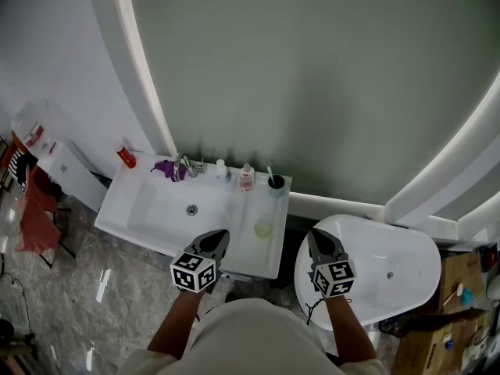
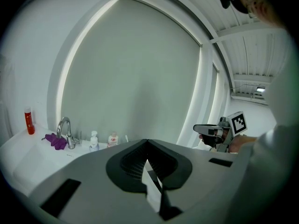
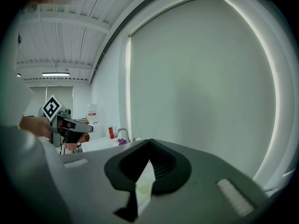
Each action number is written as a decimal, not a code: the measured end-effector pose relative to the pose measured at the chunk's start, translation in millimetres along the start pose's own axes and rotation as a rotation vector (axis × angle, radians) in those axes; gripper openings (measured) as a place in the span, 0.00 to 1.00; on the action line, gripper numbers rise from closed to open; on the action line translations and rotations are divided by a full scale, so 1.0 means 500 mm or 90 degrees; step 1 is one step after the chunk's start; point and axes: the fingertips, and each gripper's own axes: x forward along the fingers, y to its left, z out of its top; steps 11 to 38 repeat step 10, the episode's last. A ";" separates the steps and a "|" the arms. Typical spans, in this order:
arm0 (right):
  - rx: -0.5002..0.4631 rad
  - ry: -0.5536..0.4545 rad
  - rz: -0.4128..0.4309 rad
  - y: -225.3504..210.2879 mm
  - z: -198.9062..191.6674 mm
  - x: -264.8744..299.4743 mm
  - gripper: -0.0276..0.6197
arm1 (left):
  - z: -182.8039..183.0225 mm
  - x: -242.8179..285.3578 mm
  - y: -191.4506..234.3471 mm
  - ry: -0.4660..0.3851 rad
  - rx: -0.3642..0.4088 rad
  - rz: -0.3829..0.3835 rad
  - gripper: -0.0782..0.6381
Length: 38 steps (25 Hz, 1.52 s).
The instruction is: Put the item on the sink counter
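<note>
The white sink counter (image 1: 269, 258) stands below me, with its basin (image 1: 168, 205) on the left. On the counter's right part lies a small pale green round item (image 1: 263, 227). My left gripper (image 1: 218, 237) hovers over the counter's front edge, just left of that item, jaws together and empty. Over a white oval tub, my right gripper (image 1: 316, 238) is likewise shut with nothing in it. The left gripper view shows the closed tips (image 2: 147, 141) and the right gripper (image 2: 211, 129) beyond. The right gripper view shows its own tips (image 3: 149, 141) and the left gripper (image 3: 74, 126).
Along the counter's back stand a faucet (image 1: 183, 165), a purple thing (image 1: 166, 168), a red bottle (image 1: 126, 155), two small bottles (image 1: 246, 177) and a black cup (image 1: 276, 182). The oval tub (image 1: 391, 276) is at the right, cardboard boxes (image 1: 457, 276) beyond it. A red cloth (image 1: 35, 213) hangs at the left.
</note>
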 end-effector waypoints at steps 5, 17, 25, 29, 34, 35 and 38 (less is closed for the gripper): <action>0.004 0.003 -0.003 -0.002 -0.009 -0.001 0.06 | -0.007 0.001 0.005 0.002 -0.005 0.000 0.12; 0.003 -0.001 -0.001 0.006 0.001 0.003 0.06 | -0.010 -0.001 0.010 0.006 -0.007 -0.001 0.12; 0.003 -0.001 -0.001 0.006 0.001 0.003 0.06 | -0.010 -0.001 0.010 0.006 -0.007 -0.001 0.12; 0.003 -0.001 -0.001 0.006 0.001 0.003 0.06 | -0.010 -0.001 0.010 0.006 -0.007 -0.001 0.12; 0.003 -0.001 -0.001 0.006 0.001 0.003 0.06 | -0.010 -0.001 0.010 0.006 -0.007 -0.001 0.12; 0.003 -0.001 -0.001 0.006 0.001 0.003 0.06 | -0.010 -0.001 0.010 0.006 -0.007 -0.001 0.12; 0.003 -0.001 -0.001 0.006 0.001 0.003 0.06 | -0.010 -0.001 0.010 0.006 -0.007 -0.001 0.12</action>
